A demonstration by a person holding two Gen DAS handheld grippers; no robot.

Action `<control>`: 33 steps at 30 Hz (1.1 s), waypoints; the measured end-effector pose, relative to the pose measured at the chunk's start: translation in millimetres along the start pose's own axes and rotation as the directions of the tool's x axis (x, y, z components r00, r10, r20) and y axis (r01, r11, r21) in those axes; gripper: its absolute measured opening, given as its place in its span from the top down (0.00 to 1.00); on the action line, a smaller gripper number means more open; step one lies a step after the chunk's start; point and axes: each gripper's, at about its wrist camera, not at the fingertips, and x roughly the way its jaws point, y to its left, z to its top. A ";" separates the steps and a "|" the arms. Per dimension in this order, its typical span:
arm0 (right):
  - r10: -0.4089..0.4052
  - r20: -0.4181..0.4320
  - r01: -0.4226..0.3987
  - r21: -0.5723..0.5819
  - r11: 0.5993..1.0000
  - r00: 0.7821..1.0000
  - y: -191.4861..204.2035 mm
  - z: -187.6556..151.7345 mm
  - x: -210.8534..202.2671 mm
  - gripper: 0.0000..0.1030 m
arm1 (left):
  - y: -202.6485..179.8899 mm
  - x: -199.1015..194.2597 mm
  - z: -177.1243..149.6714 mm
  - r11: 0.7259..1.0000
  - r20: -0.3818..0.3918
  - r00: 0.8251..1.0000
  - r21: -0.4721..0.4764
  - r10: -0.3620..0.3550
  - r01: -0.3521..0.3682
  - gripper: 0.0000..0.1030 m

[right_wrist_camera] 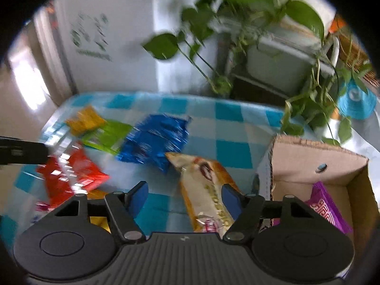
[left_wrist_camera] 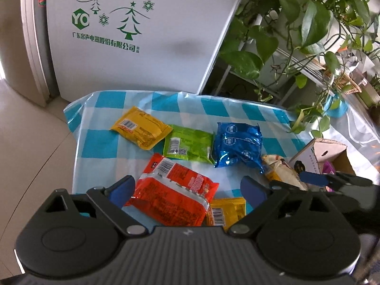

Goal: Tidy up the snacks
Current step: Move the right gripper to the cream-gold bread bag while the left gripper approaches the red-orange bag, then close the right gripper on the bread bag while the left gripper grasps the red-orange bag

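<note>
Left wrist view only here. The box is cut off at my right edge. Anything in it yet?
Observer: Yes. The right wrist view shows one purple packet lying inside the cardboard box.
Operator: What is the right gripper doing? I only see part of it.
Observer: The right gripper has its jaws open. The cream-and-orange packet lies on the cloth between them, close to the right one, not clamped.
</note>
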 end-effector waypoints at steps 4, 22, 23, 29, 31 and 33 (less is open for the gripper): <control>-0.104 -0.043 0.103 -0.011 0.995 0.994 3.0 0.0 18.8 0.27 | 6.4 1.5 2.4 0.999 -0.009 1.000 -0.037 0.005 -0.005 0.08; -0.053 -0.094 0.051 -0.017 0.999 0.994 24.3 -9.8 14.8 0.46 | 19.6 22.5 0.6 0.998 -0.080 0.997 -0.055 0.017 -0.022 0.07; -0.028 -0.103 0.028 -0.002 1.000 0.994 27.0 -11.8 11.1 0.47 | 22.1 23.1 0.2 0.998 -0.083 0.996 -0.065 0.017 -0.022 0.07; 0.092 -0.133 -0.074 0.135 0.988 0.987 38.0 -31.1 -11.9 0.47 | 33.6 26.7 -0.8 0.995 -0.086 0.995 -0.091 0.043 -0.051 0.07; 0.117 -0.132 -0.091 0.188 0.978 0.984 38.1 -37.6 -17.2 0.47 | 35.1 29.4 -1.7 0.993 -0.095 0.994 -0.105 0.047 -0.057 0.07; 0.144 -0.129 -0.106 0.258 0.960 0.981 34.6 -44.3 -20.4 0.47 | 36.0 32.6 -2.2 0.990 -0.104 0.994 -0.134 0.040 -0.054 0.07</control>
